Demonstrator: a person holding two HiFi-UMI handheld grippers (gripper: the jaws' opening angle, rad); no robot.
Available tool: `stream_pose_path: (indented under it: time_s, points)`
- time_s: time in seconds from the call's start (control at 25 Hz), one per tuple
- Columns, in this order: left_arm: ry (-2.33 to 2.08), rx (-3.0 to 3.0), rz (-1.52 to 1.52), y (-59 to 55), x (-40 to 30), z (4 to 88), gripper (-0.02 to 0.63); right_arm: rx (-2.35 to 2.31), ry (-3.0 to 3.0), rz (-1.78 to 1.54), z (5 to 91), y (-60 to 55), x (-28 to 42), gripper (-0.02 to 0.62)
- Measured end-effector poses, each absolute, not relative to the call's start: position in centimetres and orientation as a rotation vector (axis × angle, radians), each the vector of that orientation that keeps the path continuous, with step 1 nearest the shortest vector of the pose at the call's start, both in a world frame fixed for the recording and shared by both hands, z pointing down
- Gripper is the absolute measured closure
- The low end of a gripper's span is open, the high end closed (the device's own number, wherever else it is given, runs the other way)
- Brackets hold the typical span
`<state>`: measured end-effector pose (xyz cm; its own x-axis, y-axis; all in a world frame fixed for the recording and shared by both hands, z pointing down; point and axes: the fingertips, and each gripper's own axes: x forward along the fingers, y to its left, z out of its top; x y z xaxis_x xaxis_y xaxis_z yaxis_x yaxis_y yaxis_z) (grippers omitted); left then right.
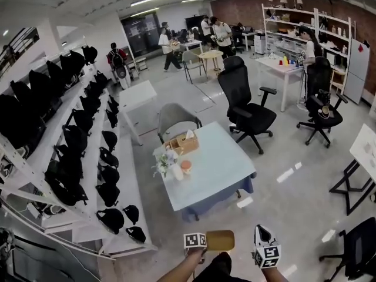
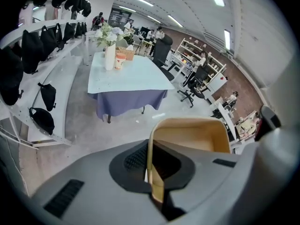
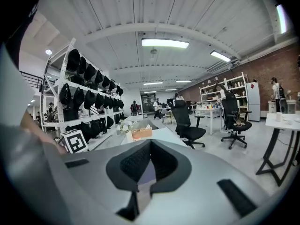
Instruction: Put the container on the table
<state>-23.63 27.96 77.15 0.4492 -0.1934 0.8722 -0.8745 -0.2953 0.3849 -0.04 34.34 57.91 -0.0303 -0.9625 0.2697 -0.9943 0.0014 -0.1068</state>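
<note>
A tan, wood-coloured container (image 1: 221, 239) hangs at the bottom of the head view, above the grey floor. My left gripper (image 1: 202, 243) is shut on it. In the left gripper view the container's thin side wall (image 2: 151, 163) stands between the jaws, with its open hollow (image 2: 197, 137) beyond. My right gripper (image 1: 264, 235) is beside it to the right, shut with nothing between its jaws (image 3: 149, 146). The table (image 1: 217, 172), under a light blue cloth, stands ahead across a stretch of floor, and shows also in the left gripper view (image 2: 133, 81).
On the table's far left stand a wooden tissue box (image 1: 184, 142), a vase of flowers (image 1: 165, 161) and an orange cup (image 1: 186, 166). A grey chair (image 1: 176, 118) and a black office chair (image 1: 247, 107) stand beyond. Shelves of black bags (image 1: 82, 157) line the left. Several people are far off.
</note>
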Motion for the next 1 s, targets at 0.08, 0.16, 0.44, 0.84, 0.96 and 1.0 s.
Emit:
stream_pose_path:
  time_s: [0.08,0.16,0.44,0.84,0.96,1.0]
  points:
    - [-0.93,1.777,0.892,25.0,-22.9,77.2,0.598,2.1,-2.131,0.4,57.7,31.5,0.6,0.597]
    - [-0.937,1.785,0.871,22.2,-22.1,77.0,0.598,2.101,-2.132,0.393,57.4,28.8,1.3,0.597]
    - [-0.936,1.785,0.868,14.9,-20.8,76.2,0.598,2.061,-2.134,0.375,56.7,21.3,2.1,0.597]
    - [-0.887,1.756,0.884,7.6,-20.6,78.5,0.598,2.045,-2.093,0.36,56.9,13.2,2.6,0.597]
    - [-0.87,1.765,0.89,5.6,-20.2,79.3,0.598,2.014,-2.085,0.345,57.4,11.0,2.3,0.597]
    - [-0.861,1.778,0.901,5.0,-20.2,79.4,0.598,2.005,-2.085,0.343,57.5,10.3,2.0,0.597]
